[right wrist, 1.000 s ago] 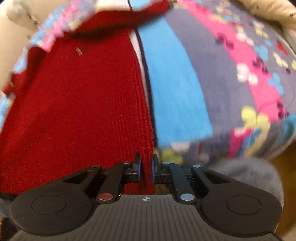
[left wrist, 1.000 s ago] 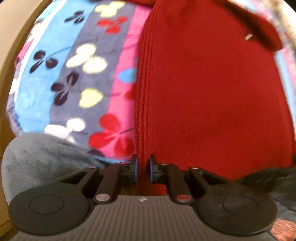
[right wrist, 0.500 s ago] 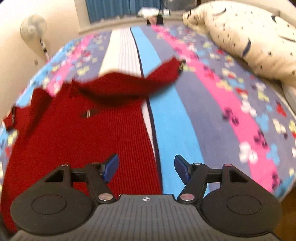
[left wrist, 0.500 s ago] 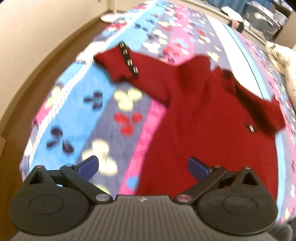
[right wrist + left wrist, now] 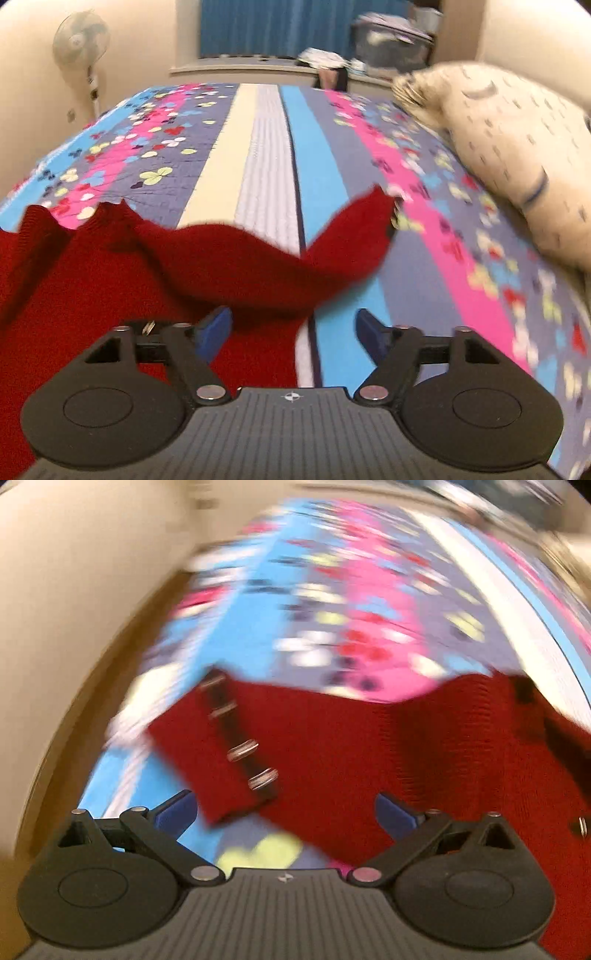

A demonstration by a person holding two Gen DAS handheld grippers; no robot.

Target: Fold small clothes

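Note:
A red knit sweater [image 5: 369,746] lies spread on the striped, flowered bedspread [image 5: 332,590]. In the blurred left wrist view its left sleeve, with a dark strap and metal clasps at the cuff [image 5: 243,753], reaches out just ahead of my left gripper [image 5: 284,814], which stands wide open over the sleeve and holds nothing. In the right wrist view the sweater [image 5: 92,302] fills the lower left and its other sleeve [image 5: 347,236] stretches right across the blue stripe. My right gripper [image 5: 293,330] is above the sweater's right edge, its jaws still opening, with nothing pressed between them.
A large cream pillow [image 5: 517,155] lies along the bed's right side. A standing fan [image 5: 83,48] is by the wall at the far left, with blue curtains [image 5: 295,26] and clutter past the bed's far end. A beige wall [image 5: 74,590] and floor border the bed's left edge.
Both grippers let go of the sweater's bottom hem, opened wide and moved up along the garment toward the sleeves. The sweater now lies flat on the bed.

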